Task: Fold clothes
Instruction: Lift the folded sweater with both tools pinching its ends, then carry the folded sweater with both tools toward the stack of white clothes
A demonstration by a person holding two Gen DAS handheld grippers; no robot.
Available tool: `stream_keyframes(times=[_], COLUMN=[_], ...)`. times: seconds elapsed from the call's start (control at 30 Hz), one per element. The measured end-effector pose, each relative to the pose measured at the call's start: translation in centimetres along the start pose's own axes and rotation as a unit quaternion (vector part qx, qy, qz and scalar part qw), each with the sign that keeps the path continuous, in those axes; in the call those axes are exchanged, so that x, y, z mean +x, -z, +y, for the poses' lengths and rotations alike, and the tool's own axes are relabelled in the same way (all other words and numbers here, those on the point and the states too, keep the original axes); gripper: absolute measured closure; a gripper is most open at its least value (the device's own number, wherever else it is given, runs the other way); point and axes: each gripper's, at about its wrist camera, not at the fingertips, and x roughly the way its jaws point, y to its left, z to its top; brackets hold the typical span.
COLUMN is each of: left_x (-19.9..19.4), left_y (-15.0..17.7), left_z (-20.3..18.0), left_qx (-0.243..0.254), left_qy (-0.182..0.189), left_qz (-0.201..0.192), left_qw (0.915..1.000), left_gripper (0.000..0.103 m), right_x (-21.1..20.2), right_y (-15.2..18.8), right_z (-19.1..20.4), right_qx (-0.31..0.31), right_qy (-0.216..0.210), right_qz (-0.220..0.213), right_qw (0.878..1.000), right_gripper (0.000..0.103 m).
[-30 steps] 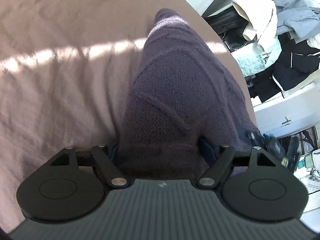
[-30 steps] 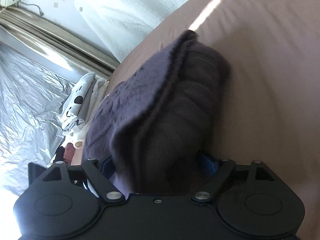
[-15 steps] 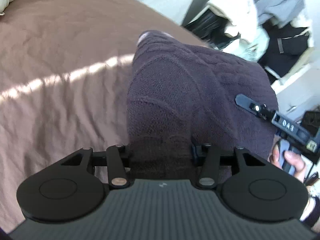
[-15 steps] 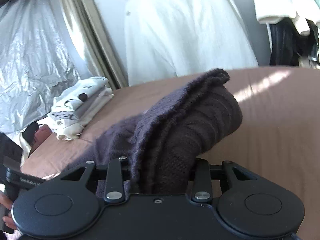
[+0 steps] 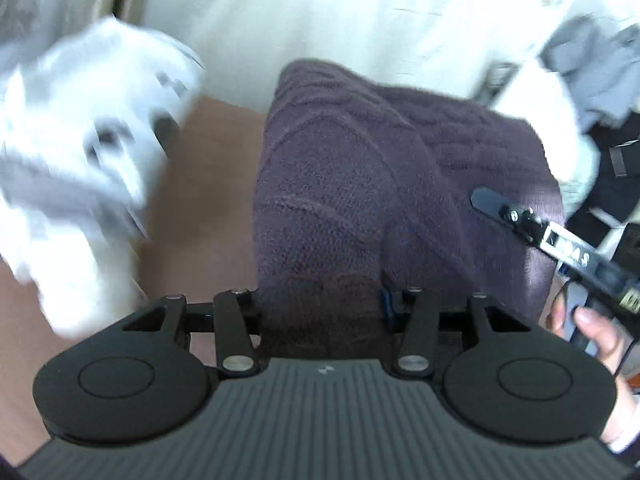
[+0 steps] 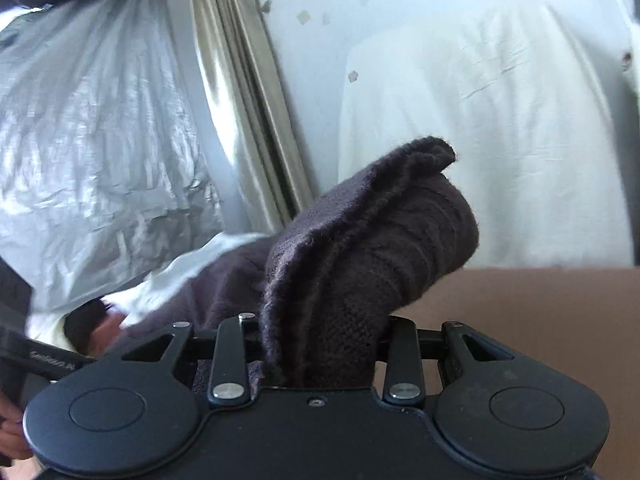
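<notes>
Two grippers share one load: a dark purple knit sweater (image 5: 360,184), already doubled into a thick bundle, fills the centre of both views and hangs clear of the brown bedsheet (image 5: 200,184) that shows beneath it in the left wrist view and at the lower right of the right wrist view. A pile of folded pale clothes (image 5: 80,152), badly blurred, fills the left side of the left wrist view, close beside the sweater. The left gripper (image 5: 320,304) is clamped on one thick end of the knit at the bottom centre of its frame; the right gripper (image 6: 320,344) pinches the other end the same way, layered edges fanning up above its jaws. At the right edge of the left wrist view a hand (image 5: 596,332) grips the other tool's handle.

By my reading the folding of this piece is largely done and it is being carried, likely toward the pile. Setting it down calls for both ends kept level, lowered together, and the jaws let go only once the bundle rests flat, or the layers will slump apart.
</notes>
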Motion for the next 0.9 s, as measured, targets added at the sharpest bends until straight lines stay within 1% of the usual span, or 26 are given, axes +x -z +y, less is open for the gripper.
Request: stream_keyframes(times=[0.03,0.07,0.1,0.13,0.17,0.2,0.23,0.27,0.33,0.37,0.4,0.43,0.47,0.5,0.57,0.6,0.63,0.73,0.8,0.83,0.87,0.9], left_x=[1.3,2.7,3.4,3.7,4.1,4.4,4.8,5.1,5.8,5.7,5.2,4.8,4.6,4.4,4.6,4.6,4.4,3.4,2.9,2.9,3.0,3.2], left_y=[-1.0,-1.8,-1.6,-0.8,0.0,0.8,1.5,2.3,3.9,4.6,5.4,6.3,7.1,8.1,10.0,11.0,12.3,15.5,17.3,17.8,18.1,18.0], left_z=[1.1,2.3,3.2,4.1,4.9,5.7,6.5,7.3,9.0,9.4,9.7,10.1,10.5,11.0,12.2,12.7,12.7,13.2,13.4,13.5,13.5,13.5], left_qx=[-0.001,-0.006,-0.009,-0.012,-0.015,-0.018,-0.021,-0.024,-0.03,-0.037,-0.051,-0.07,-0.09,-0.121,-0.189,-0.214,-0.229,-0.261,-0.271,-0.272,-0.273,-0.273], left_qy=[-0.013,-0.025,-0.035,-0.043,-0.051,-0.059,-0.067,-0.075,-0.092,-0.088,-0.071,-0.053,-0.038,-0.021,0.01,0.009,0.002,0.019,0.036,0.041,0.044,0.049], left_qz=[0.004,0.011,0.014,0.015,0.015,0.015,0.016,0.016,0.017,0.016,0.012,0.009,0.005,0.006,0.015,0.015,0.009,-0.046,-0.082,-0.094,-0.101,-0.102], left_qw=[0.9999,0.9996,0.9992,0.9989,0.9985,0.998,0.9974,0.9967,0.9952,0.9953,0.9961,0.9961,0.9952,0.9924,0.9818,0.9767,0.9733,0.964,0.9585,0.9568,0.9556,0.9553], left_gripper=[0.054,0.048,0.037,0.034,0.034,0.037,0.037,0.035,0.033,0.033,0.03,0.028,0.025,0.019,0.016,0.016,0.015,0.015,0.015,0.014,0.01,0.008], right_x=[2.7,5.5,8.2,10.9,12.9,14.2,14.6,14.0,12.2,11.0,9.8,8.5,7.5,6.7,6.1,6.2,6.2,7.1,8.2,8.7,9.1,9.6], right_y=[-0.7,-0.7,-0.4,-0.1,0.7,1.9,3.2,4.6,7.4,8.5,9.6,10.6,11.5,12.4,13.6,14.1,14.3,14.6,14.3,14.1,13.8,13.3], right_z=[-0.6,-1.1,-1.6,-2.1,-2.8,-3.5,-4.2,-4.7,-5.6,-5.7,-5.8,-5.9,-6.0,-6.2,-6.4,-6.3,-6.2,-5.8,-5.7,-5.8,-6.0,-6.3], right_qx=[0.023,0.035,0.035,0.034,0.046,0.068,0.093,0.119,0.156,0.159,0.159,0.163,0.172,0.186,0.218,0.232,0.242,0.253,0.27,0.279,0.287,0.295], right_qy=[0.004,0.007,0.009,0.01,0.034,0.076,0.101,0.091,0.034,0.017,0.008,-0.002,-0.012,-0.027,-0.056,-0.066,-0.073,-0.082,-0.082,-0.08,-0.078,-0.076], right_qz=[0.007,0.025,0.053,0.082,0.113,0.146,0.165,0.17,0.182,0.187,0.189,0.189,0.188,0.19,0.193,0.191,0.19,0.193,0.19,0.184,0.178,0.174], right_qw=[1.0,0.999,0.998,0.996,0.992,0.984,0.977,0.974,0.97,0.969,0.969,0.968,0.967,0.964,0.955,0.951,0.949,0.944,0.94,0.939,0.938,0.937], right_gripper=[0.063,0.056,0.05,0.035,0.035,0.035,0.035,0.035,0.035,0.034,0.031,0.026,0.023,0.023,0.023,0.023,0.022,0.019,0.019,0.019,0.019,0.019])
